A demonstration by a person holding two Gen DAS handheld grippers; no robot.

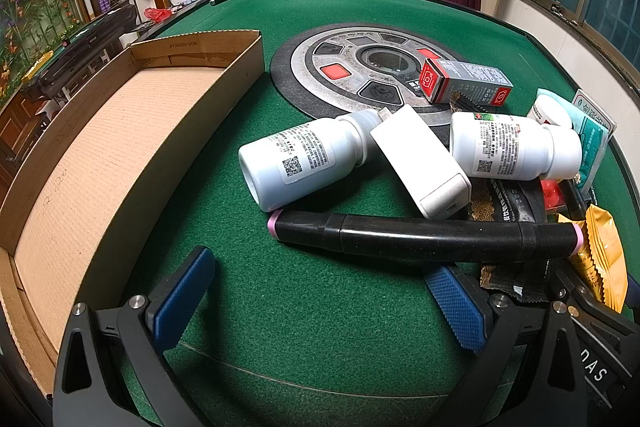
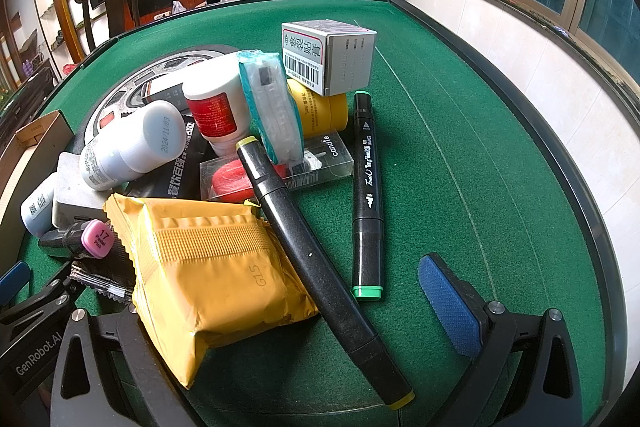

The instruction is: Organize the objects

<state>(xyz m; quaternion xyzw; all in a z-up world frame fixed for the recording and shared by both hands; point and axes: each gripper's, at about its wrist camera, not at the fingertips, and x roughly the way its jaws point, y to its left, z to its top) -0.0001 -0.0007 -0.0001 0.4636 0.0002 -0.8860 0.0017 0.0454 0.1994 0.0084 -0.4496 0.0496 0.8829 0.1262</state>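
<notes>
Nearest, the left tongs (image 1: 320,291) stand wide over bare green worktop (image 1: 312,307), gripping nothing; the pink-capped marker (image 1: 424,233) lies just beyond them. The right tongs (image 2: 288,311) gape too, straddling a yellow packet (image 2: 212,267) and a yellow-capped marker (image 2: 316,267). Left of the pink-capped marker, well apart, sits the cardboard box (image 1: 80,163); right of it bottles (image 1: 304,157) crowd the heap.

Free room: bare green felt (image 1: 312,287) before the pile; empty cardboard box (image 1: 100,147) at left.
Obstacles: pink-capped marker (image 1: 424,235) lies across; yellow packet (image 2: 208,267) and yellow-capped marker (image 2: 320,267) block the right.
</notes>
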